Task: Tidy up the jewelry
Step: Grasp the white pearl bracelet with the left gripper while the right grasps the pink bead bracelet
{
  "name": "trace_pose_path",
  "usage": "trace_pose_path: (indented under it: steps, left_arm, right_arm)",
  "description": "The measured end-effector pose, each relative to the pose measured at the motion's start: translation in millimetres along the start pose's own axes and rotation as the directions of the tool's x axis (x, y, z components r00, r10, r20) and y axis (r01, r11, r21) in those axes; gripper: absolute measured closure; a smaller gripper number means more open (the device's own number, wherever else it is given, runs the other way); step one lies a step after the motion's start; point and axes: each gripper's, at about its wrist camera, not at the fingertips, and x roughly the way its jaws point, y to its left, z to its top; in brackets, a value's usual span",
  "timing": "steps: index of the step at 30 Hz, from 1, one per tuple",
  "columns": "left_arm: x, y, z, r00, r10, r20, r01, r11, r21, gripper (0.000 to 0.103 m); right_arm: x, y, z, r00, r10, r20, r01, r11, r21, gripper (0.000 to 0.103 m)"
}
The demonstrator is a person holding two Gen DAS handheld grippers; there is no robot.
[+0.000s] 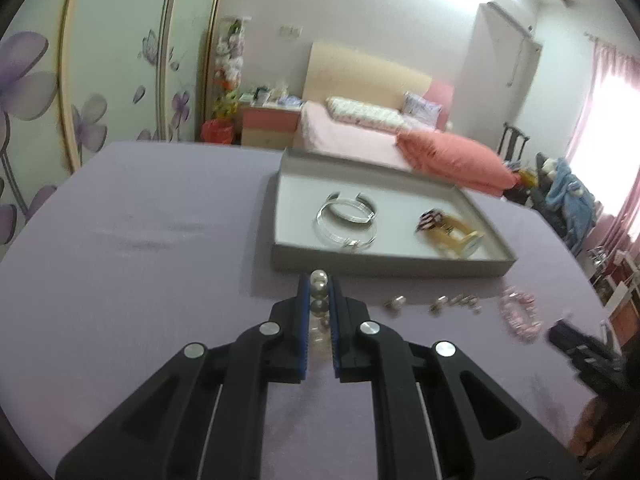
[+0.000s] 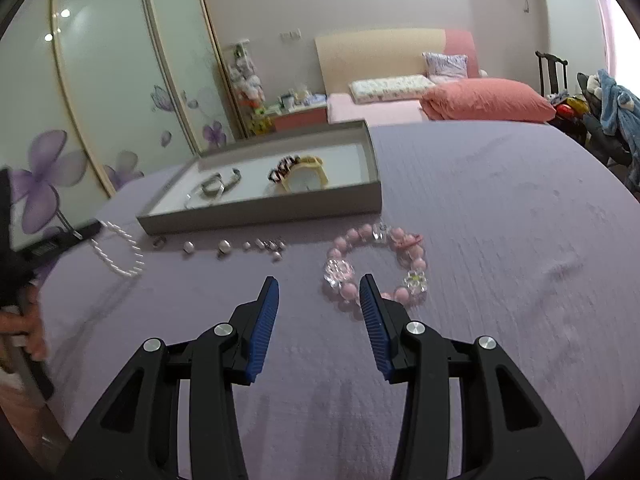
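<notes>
- The left tongs [image 1: 320,280] are clamped on a white pearl bracelet [image 1: 319,294]; its beads sit in a line between the blue pads, and in the right wrist view the rest of the strand [image 2: 120,252] hangs in a loop from the tips over the worktop.
- The right tongs [image 2: 319,285] stand wide apart and hold nothing, hovering just above the lilac worktop [image 2: 500,240].
- Just ahead of the right tongs lies a pink bead bracelet [image 2: 376,266] with clear flower-shaped beads; the right pad partly covers its near edge.
- Between the two bracelets runs a row of small silvery earrings [image 2: 240,245] on the cloth, just in front of the tray.
- A shallow grey tray [image 1: 392,266] rests on the worktop beyond the row, close ahead of the left tongs.
- Inside the tray, on its left part, lie silver bangles [image 1: 346,218], overlapping one another.
- To their right in the same tray lies a yellowish hair claw [image 1: 460,236] beside a dark striped hair clip [image 1: 430,220]; the two touch.
- Behind the worktop stands a bed with a coral pillow [image 2: 488,100], and to the left a wardrobe with purple flowers [image 2: 40,184] on its doors.
</notes>
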Motion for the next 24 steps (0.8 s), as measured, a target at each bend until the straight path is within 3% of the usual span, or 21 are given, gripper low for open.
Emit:
trace_pose_path:
  steps: [5,13,18,22,24]
  left_arm:
    - [-14,-8,8,0.999,-0.028,0.045,0.028,1.000,0.007,0.093]
    - [-15,-14,10,0.997,-0.049,0.054,0.048,0.999,0.016,0.093]
    - [-16,-15,9,0.997,-0.054,0.057,0.053,0.998,0.019,0.093]
    - [-16,-15,9,0.997,-0.054,0.058,0.053,0.998,0.019,0.093]
    - [-16,-15,9,0.997,-0.056,0.057,0.055,0.998,0.019,0.093]
  right_arm:
    - [13,3,1,0.998,-0.044,-0.052,0.042,0.998,-0.044,0.059]
    - [32,0,5,0.988,-0.098,-0.120,0.087,0.992,-0.094,0.059]
    - [42,7,10,0.981,-0.141,-0.130,0.120,0.980,-0.157,0.051]
    - [58,11,12,0.970,-0.160,-0.183,0.123,0.973,-0.194,0.051]
    - [59,12,13,0.971,-0.159,-0.180,0.121,0.972,-0.203,0.058]
